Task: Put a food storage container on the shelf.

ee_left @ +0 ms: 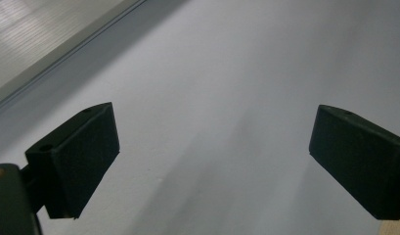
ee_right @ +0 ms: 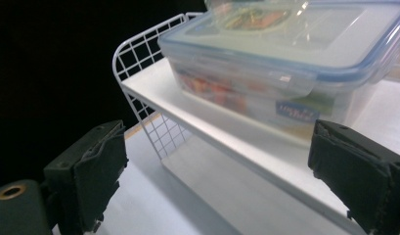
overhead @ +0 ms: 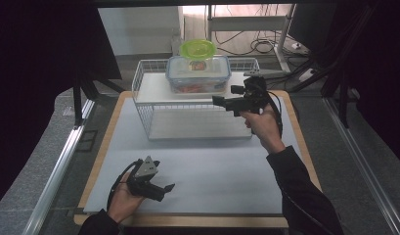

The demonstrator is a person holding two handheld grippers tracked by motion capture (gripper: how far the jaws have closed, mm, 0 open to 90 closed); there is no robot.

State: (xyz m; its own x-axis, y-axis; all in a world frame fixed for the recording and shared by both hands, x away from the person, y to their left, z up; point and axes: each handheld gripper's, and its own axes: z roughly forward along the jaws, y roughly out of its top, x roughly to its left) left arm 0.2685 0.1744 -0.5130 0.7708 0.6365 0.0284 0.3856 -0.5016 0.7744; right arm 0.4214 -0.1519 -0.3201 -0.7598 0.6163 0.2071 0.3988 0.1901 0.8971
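We see the high view lit evenly from above on the pale table (overhead: 212,166), while its left and right edges fall into near black. The image is soft and slightly grainy, with faint shadows under the wire shelf (overhead: 197,105). In the left gripper view the table surface is bright but featureless, with a soft grey shadow band running diagonally; the near black pads (ee_left: 85,156) look blurred at their edges. In the right gripper view the clear food box (ee_right: 295,63) catches glare on its lid and is a little out of focus, and the background at left is black.
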